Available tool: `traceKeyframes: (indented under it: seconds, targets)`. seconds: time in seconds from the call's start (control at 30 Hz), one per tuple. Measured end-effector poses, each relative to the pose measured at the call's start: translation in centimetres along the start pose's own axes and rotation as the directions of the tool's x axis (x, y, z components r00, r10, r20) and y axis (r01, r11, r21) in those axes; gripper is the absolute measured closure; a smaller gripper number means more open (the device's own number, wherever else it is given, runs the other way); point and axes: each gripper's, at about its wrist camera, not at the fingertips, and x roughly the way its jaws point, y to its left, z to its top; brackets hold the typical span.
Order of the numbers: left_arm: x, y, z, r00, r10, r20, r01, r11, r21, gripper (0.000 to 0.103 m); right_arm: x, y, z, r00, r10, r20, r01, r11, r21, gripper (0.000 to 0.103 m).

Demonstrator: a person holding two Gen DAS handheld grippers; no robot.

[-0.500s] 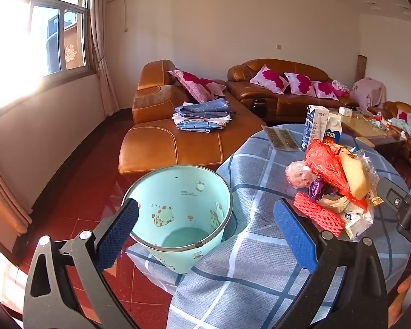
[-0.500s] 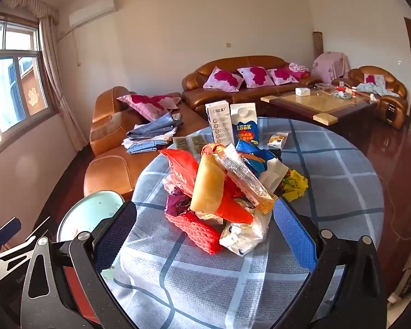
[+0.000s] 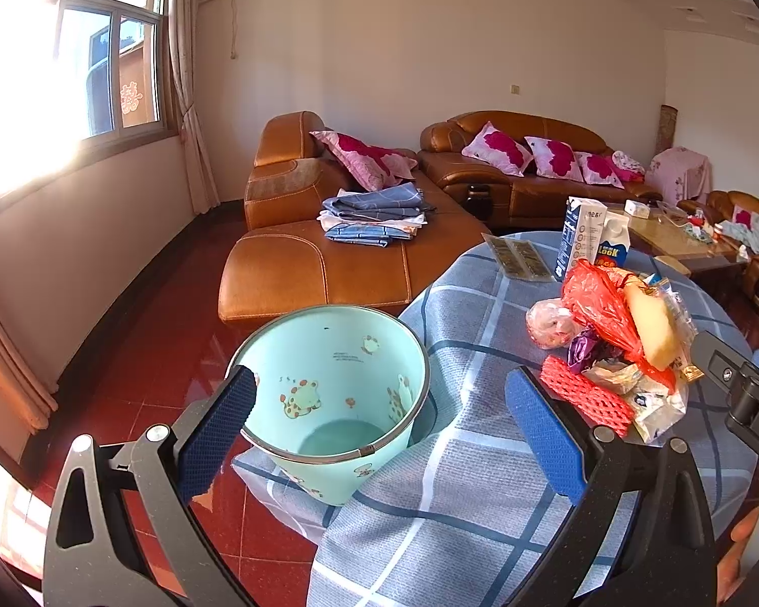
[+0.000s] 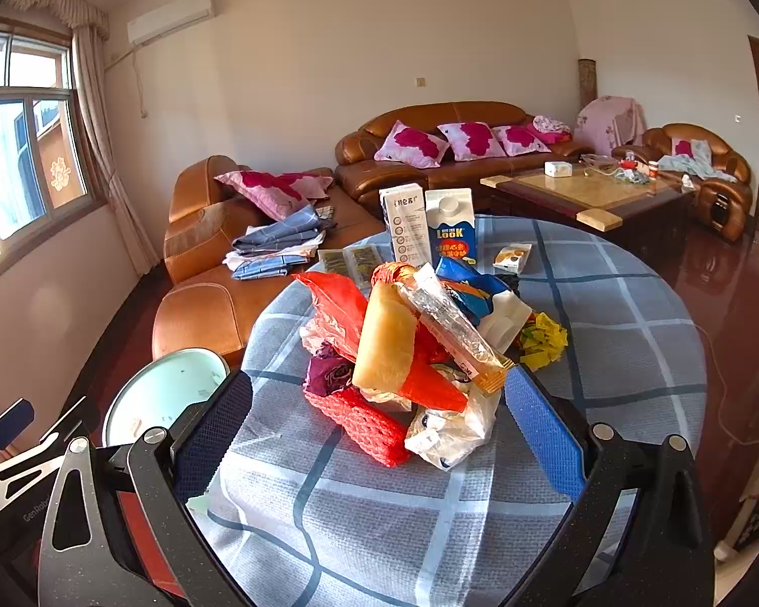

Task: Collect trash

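I am at the start of collecting: nothing is picked yet. My right hand-held gripper (image 4: 379, 420) is spread wide and empty, hanging just short of the heap of crumpled wrappers and plastic bags (image 4: 410, 349) in the middle of the round surface with the blue checked cloth (image 4: 607, 334). My left hand-held gripper (image 3: 379, 425) is also spread and empty, facing the pale green plastic bin with cartoon frogs (image 3: 329, 394), which sits just beside the surface's near-left edge. Next, I judge, I close on the red foam net sleeve (image 4: 364, 420), nearest me. The path to the bin looks open, but the cloth's drooping edge could snag.
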Motion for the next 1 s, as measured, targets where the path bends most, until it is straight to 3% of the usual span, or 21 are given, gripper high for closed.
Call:
traceKeyframes:
  seconds: [1.0]
  targets:
    - [-0.36, 0.24, 0.06, 1.000, -0.005, 0.001, 0.005, 1.000, -0.010, 0.006, -0.57, 1.05, 0.23, 1.000, 0.003, 0.022, -0.002, 1.000, -0.015, 0.005]
